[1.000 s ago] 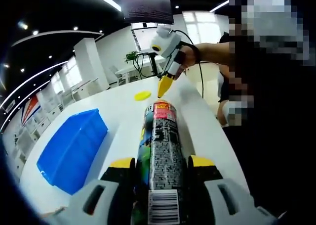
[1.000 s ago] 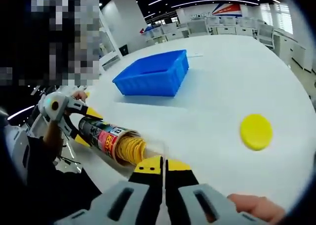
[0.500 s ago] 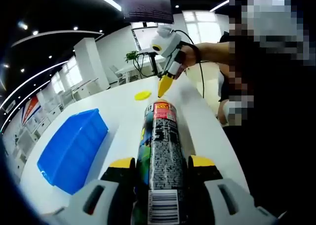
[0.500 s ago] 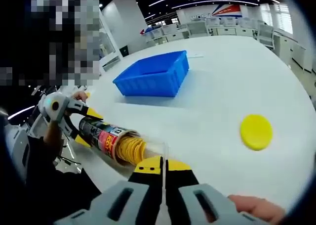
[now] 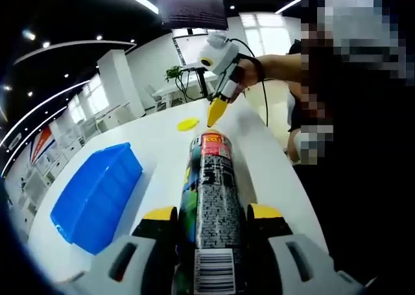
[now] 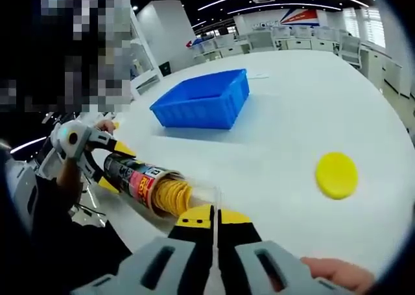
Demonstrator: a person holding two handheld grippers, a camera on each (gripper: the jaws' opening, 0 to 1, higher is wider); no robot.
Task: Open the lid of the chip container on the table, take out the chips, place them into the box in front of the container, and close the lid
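The left tongs (image 5: 211,220) clamp the chip container (image 5: 212,198) near its base, holding it lying lengthwise above the white bench (image 6: 292,120), near the edge closest to the person. Its open mouth shows the stacked chips (image 6: 170,196). The right tongs (image 6: 213,218) sit just at that mouth with jaws pressed together, apparently pinching a clear sleeve around the chips, though this is hard to confirm. The yellow lid (image 6: 336,174) lies flat on the bench, well apart from the blue box (image 6: 202,104).
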